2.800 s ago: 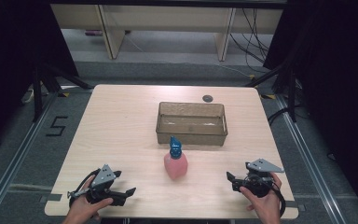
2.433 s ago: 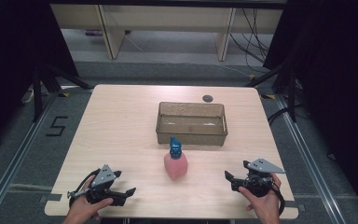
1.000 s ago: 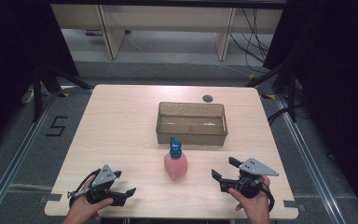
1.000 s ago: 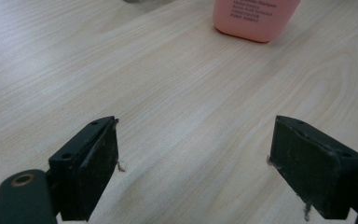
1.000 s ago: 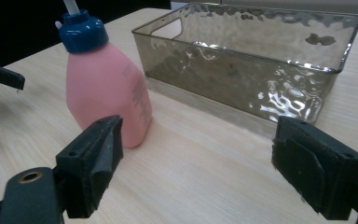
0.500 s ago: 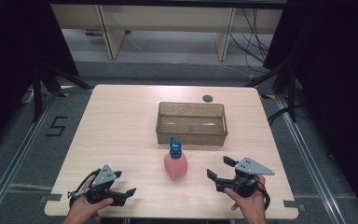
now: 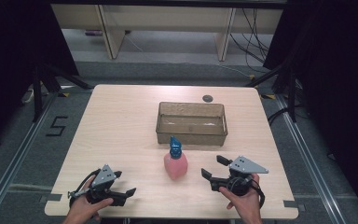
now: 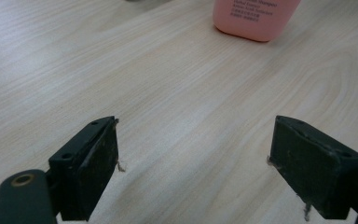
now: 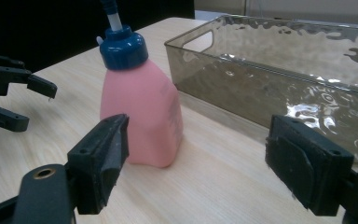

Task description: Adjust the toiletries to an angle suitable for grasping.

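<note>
One pink bottle (image 7: 175, 164) stands upright on the surface (image 7: 121, 135), near the middle of the near half. Soft-looking matte plastic, rounded shoulders tapering to a blue screw cap (image 9: 122, 46) with a blue nozzle on top. Small printed text on one face.

Just behind it, apart from it: one rectangular bin (image 7: 191, 122), smoky translucent plastic with a rippled, glossy finish, straight walls and a handle cutout in the end wall. One small dark round disc (image 7: 208, 98) sits near the far edge. Surface is pale wood-grain laminate, rounded corners.

Two grippers, both black with flat rubbery pads. Right gripper (image 7: 215, 167) is at the near right edge, jaws pointing at the bottle; they have just been closing a little but stand wide apart, nothing between them, not touching the bottle. Left gripper (image 7: 129, 192) is at the near left corner, jaws spread wide over bare wood, frayed threads on the pads (image 8: 100, 161).
</note>
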The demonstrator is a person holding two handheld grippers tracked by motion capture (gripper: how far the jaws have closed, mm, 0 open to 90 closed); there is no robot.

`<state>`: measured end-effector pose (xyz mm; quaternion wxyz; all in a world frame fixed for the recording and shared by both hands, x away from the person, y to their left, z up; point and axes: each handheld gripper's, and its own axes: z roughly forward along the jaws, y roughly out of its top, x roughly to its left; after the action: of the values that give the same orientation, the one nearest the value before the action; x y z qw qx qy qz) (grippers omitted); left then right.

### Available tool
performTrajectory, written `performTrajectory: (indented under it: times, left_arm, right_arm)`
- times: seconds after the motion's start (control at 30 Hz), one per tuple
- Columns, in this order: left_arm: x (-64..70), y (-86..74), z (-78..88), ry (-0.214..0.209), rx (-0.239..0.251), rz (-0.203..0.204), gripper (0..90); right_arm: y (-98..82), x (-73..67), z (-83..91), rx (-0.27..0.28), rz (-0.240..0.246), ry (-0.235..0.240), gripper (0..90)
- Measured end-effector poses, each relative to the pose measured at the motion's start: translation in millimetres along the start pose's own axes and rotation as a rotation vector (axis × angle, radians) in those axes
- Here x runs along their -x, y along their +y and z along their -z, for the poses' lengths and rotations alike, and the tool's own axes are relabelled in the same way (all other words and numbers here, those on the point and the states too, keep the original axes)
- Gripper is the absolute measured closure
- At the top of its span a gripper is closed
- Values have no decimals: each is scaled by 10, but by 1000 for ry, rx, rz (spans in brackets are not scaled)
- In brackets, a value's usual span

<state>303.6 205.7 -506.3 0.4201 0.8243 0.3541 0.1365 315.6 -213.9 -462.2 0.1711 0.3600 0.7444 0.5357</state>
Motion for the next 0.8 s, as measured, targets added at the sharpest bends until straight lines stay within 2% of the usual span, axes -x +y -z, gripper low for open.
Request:
performTrajectory:
  times: [0.07,0.1,0.13,0.17,0.23,0.27,0.33,0.37,0.47,0.5,0.53,0.57,0.6,0.63,0.67,0.7,0.73,0.8]
  left_arm:
    - [0,0,0,0,0,1,148]
    - [7,-1,-7,0,8,10,147]
    - [-4,0,0,8,-4,-5,147]
    - [-2,0,4,-1,-5,-5,148]
    - [1,0,0,0,1,1,147]
    - [-4,1,0,-3,-2,2,148]
    - [0,2,-2,-4,-2,9,147]
    - [1,1,-3,-4,-2,9,147]
    - [-1,-1,1,-1,2,0,148]
    - [9,-3,-10,-1,17,18,147]
    - [-3,-1,-2,-7,1,9,147]
    - [-5,-4,-8,-7,5,12,147]
    - [-5,-5,-9,-7,5,13,147]
    - [-6,-3,-5,-8,5,10,147]
    - [-6,-1,2,0,6,2,147]
    - [-6,-1,2,0,6,2,147]
    - [8,3,7,-12,22,20,147]
    - [13,2,1,-5,37,28,147]
  right_arm:
    - [4,-2,-17,6,7,-1,226]
    - [6,-26,-20,-1,-18,2,227]
    - [14,-7,-23,-5,13,-7,228]
    - [13,-22,-43,5,-7,10,230]
    - [17,-17,-53,10,6,11,234]
    - [23,-65,-64,-6,-42,17,239]
    - [27,-63,-79,4,-33,22,241]
    - [37,-47,-87,5,3,23,243]
    - [50,-68,-116,11,5,29,253]
    - [59,-88,-119,4,-4,25,255]
    - [63,-77,-138,19,16,30,255]
    - [69,-86,-141,13,10,26,256]
    - [70,-96,-155,14,0,49,256]
    - [73,-102,-156,10,-1,47,256]
    - [77,-97,-164,19,20,42,256]
    - [77,-101,-174,22,12,40,256]
    - [81,-103,-180,22,13,38,256]
    - [87,-115,-197,14,-6,57,256]
